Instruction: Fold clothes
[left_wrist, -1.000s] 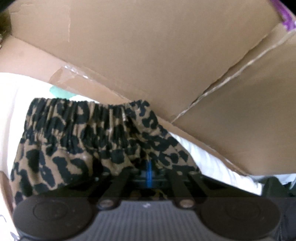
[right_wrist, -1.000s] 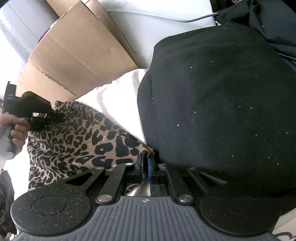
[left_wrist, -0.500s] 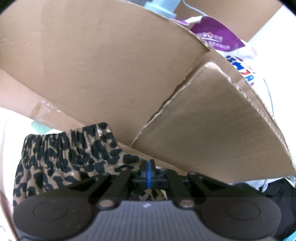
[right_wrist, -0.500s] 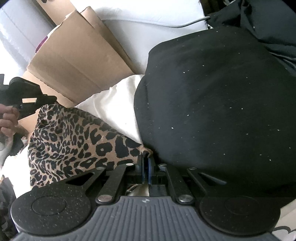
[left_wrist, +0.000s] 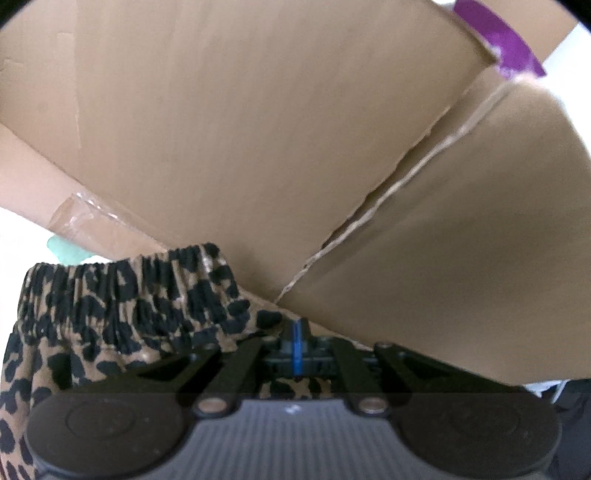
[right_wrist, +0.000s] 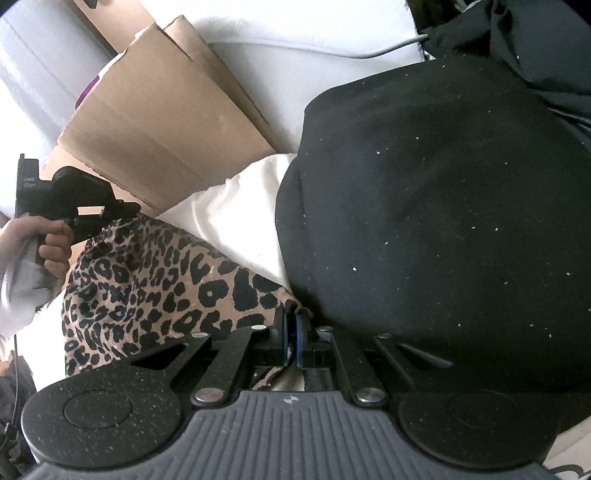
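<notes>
A leopard-print garment (right_wrist: 147, 280) with a gathered elastic waistband (left_wrist: 122, 291) is stretched between both grippers. My left gripper (left_wrist: 296, 326) is shut on one end of the waistband, close against a cardboard box. In the right wrist view that left gripper (right_wrist: 110, 214) shows at the left, held by a hand (right_wrist: 51, 243). My right gripper (right_wrist: 291, 314) is shut on the garment's other corner, at the edge of a large black garment (right_wrist: 443, 221). The cloth sags between the two grips.
A big cardboard box (left_wrist: 258, 129) fills the left wrist view, with a purple package (left_wrist: 506, 40) above its rim; the same box (right_wrist: 159, 122) stands behind the garment. A white cloth (right_wrist: 236, 218) lies under the leopard print. More dark clothing (right_wrist: 517, 44) is piled at the top right.
My left gripper has shifted with the waistband, tilting up toward the box and back. In the right wrist view it moved left, then back right. The right gripper has stayed put.
</notes>
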